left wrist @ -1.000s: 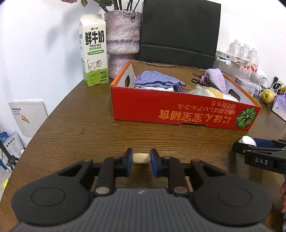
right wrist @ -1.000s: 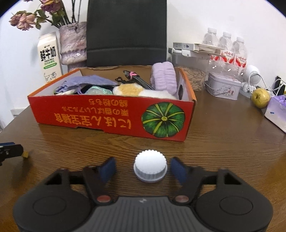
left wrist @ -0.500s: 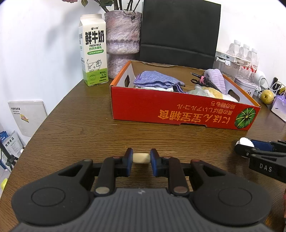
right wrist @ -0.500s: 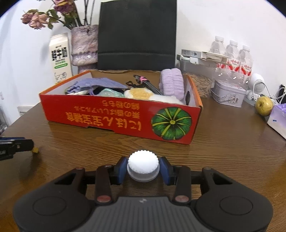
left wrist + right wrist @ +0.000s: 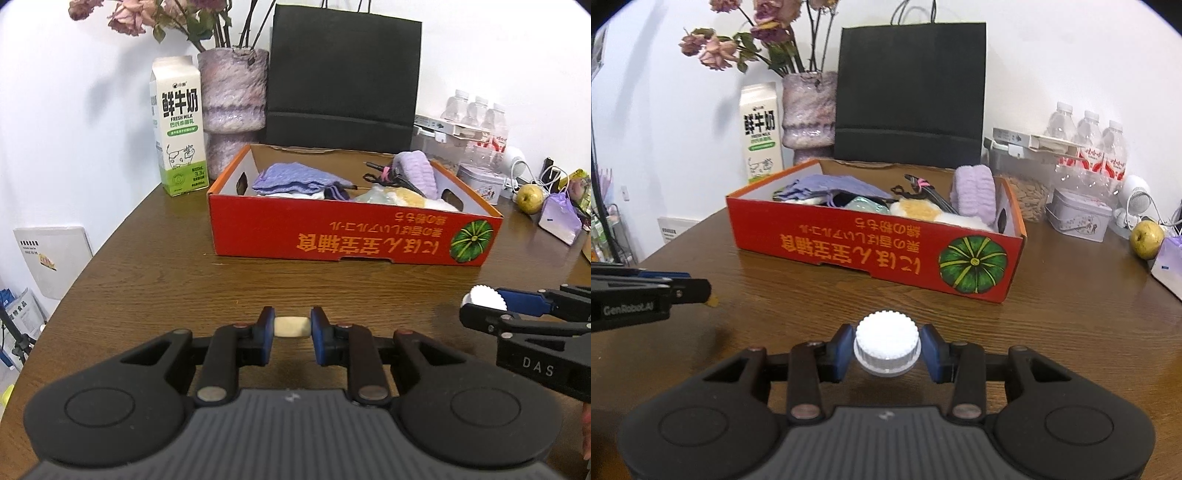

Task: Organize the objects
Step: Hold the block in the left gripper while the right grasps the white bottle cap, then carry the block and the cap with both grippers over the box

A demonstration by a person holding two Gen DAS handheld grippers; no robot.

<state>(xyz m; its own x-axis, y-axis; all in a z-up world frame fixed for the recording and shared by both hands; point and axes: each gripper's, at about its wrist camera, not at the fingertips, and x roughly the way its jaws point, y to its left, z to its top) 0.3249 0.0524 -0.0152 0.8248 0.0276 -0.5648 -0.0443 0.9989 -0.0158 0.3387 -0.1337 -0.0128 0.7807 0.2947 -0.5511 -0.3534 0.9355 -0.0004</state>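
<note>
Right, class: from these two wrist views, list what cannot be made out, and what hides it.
- Left view: ends of the cream block, covered by the left tool pads.
- Right view: base of the white cap, hidden by the right tool.
- Both views: box floor, buried under cloths.
- Right view: milk carton small print, too small.

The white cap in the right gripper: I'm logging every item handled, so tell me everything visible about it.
The white cap is round, looks like plastic, with a ridged, knurled rim, a flat dimpled top and a smoother, slightly translucent skirt below. It sits upright, clamped between the right gripper's blue pads, above the wooden table, in front of the red box.
</note>
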